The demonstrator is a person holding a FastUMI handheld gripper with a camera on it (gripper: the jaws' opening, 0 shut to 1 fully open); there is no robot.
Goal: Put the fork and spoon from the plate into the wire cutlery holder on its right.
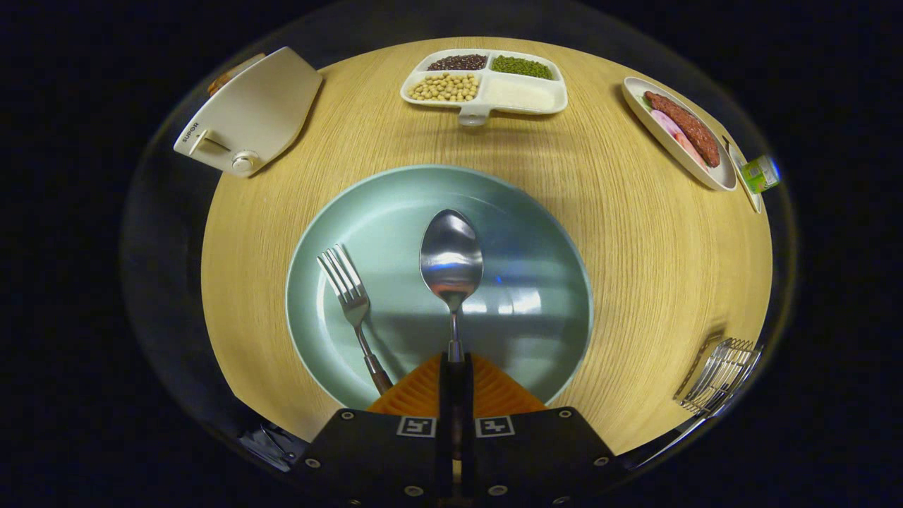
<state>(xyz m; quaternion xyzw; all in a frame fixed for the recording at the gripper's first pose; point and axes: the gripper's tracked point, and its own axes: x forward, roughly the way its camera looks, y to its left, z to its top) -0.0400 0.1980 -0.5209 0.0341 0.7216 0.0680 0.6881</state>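
The gripper has its two fingers pressed close together on the thin handle of the polished steel spoon, clenched around it. The spoon's smooth oval bowl points toward 12 o'clock, straight ahead of the fingers, over the middle of the round, glossy pale-green plate. Whether the bowl touches the plate or hangs just above it cannot be told.

The steel four-tined fork lies on the plate at about 10 o'clock from the fingertips, just beside the spoon, its tines angled toward 11 o'clock and its darker handle end running back beside the fingers.

The plate sits on a round light-wood table with a fine, even grain. The chrome wire cutlery holder stands at 3 o'clock of the fingers, apart from the plate.

Beyond the plate at 12 o'clock is a white divided dish holding dark beans, green beans, pale soybeans and white grains. At 10 o'clock stands a cream-coloured appliance with a knob. At 2 o'clock is an oval white dish with sausage-like pieces, and next to it a small green-labelled container.
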